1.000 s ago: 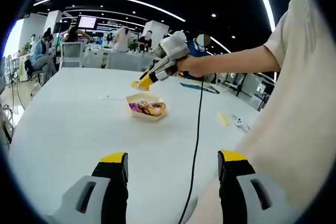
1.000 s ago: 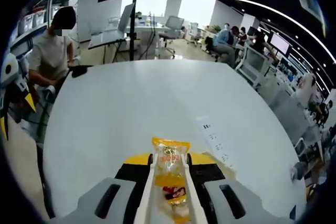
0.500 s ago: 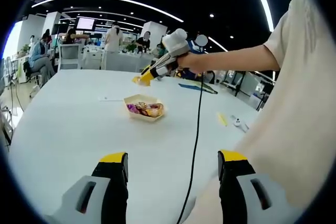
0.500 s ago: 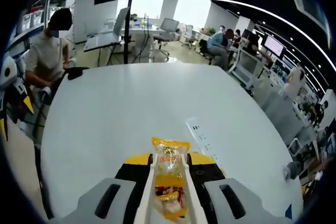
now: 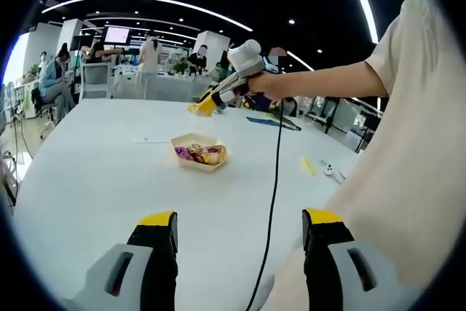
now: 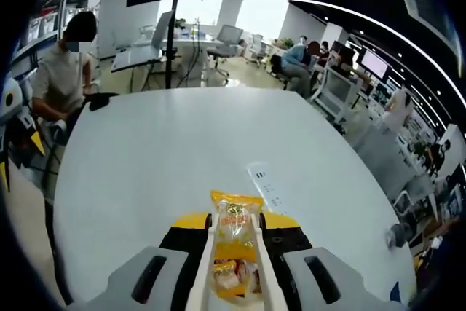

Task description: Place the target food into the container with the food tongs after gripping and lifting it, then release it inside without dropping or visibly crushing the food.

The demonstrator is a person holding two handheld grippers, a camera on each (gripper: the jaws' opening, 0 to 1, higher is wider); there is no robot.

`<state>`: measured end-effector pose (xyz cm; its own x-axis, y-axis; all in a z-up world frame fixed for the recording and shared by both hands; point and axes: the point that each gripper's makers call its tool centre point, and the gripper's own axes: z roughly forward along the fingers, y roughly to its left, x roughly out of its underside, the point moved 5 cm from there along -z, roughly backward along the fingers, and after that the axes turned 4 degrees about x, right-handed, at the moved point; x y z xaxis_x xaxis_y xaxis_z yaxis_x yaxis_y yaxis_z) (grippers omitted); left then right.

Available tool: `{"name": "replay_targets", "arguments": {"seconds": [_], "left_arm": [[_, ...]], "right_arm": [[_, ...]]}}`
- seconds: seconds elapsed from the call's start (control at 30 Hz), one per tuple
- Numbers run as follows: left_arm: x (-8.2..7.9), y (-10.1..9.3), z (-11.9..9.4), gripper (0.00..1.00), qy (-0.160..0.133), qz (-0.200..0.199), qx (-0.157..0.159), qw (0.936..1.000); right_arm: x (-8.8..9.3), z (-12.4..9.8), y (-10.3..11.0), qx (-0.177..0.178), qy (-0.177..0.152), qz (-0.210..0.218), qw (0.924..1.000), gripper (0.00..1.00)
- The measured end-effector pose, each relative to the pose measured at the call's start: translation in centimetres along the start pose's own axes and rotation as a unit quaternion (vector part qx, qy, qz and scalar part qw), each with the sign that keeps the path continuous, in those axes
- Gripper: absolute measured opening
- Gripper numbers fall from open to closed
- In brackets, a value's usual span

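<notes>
the right hand-held gripper [image 6: 234, 234] was clamped on a pair of white plastic food tongs [image 6: 209, 267], which pinched a yellow crinkly snack packet [image 6: 236, 232] lightly, likely to avoid crushing it; it was held high above the white worktop [image 6: 182, 158], beyond the small yellow paper tray of wrapped sweets [image 5: 199, 152]. the left hand-held gripper [image 5: 240, 227] hung idle, jaws apart. a black cable [image 5: 273, 180] trailed across the worktop beside the tray, and a white power strip [image 6: 268, 186] lay beneath
</notes>
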<state>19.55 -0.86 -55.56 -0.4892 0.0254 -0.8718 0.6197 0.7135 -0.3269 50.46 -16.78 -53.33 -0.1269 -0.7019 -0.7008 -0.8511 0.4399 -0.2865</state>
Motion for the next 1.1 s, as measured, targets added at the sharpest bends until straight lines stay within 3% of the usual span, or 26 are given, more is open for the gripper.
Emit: {"name": "replay_targets", "arguments": {"seconds": [1.1], "left_arm": [[0.1,0.2,-0.4,0.7,-0.007,-0.006,-0.01,0.9999]], "right_arm": [[0.7,-0.7,-2.8,0.021,0.012,-0.007,0.9997,0.26]]}}
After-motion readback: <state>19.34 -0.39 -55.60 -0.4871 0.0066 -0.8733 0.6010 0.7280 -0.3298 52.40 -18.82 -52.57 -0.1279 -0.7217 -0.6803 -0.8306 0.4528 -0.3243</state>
